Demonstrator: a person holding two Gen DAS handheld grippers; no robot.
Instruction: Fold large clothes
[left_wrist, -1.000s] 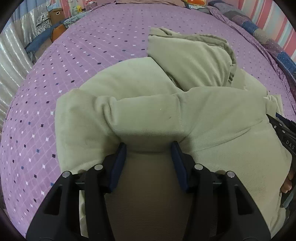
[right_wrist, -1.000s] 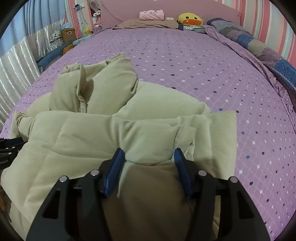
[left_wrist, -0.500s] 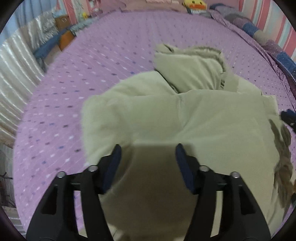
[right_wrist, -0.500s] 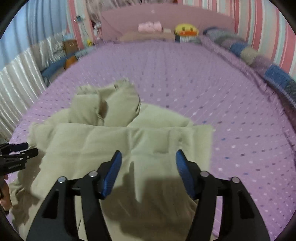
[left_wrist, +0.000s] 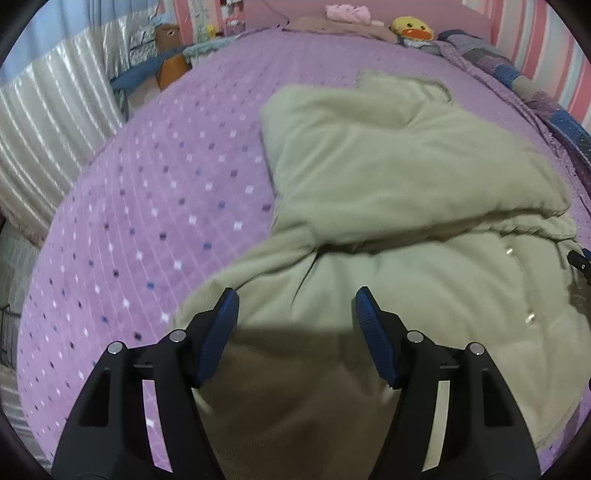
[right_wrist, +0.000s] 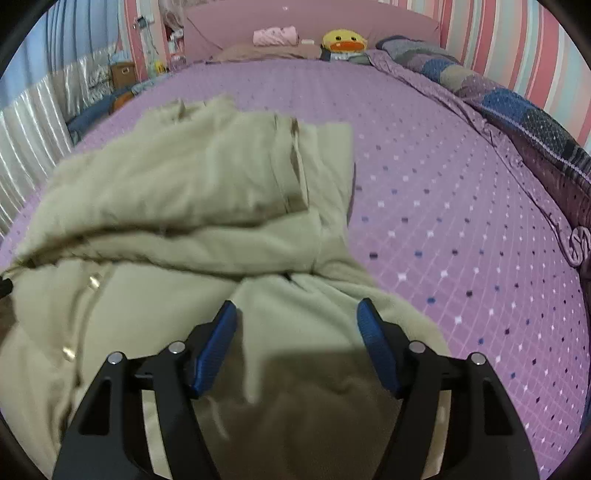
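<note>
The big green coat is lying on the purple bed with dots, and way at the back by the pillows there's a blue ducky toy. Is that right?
Almost. The ducky toy at the head of the bed is yellow with an orange beak, not blue; the right wrist view shows it clearly. The rest holds: the big green coat lies on the purple dotted bed.

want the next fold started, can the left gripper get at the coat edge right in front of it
Probably yes: the left gripper is open and empty, and the coat edge lies right under it with nothing on top.
</note>
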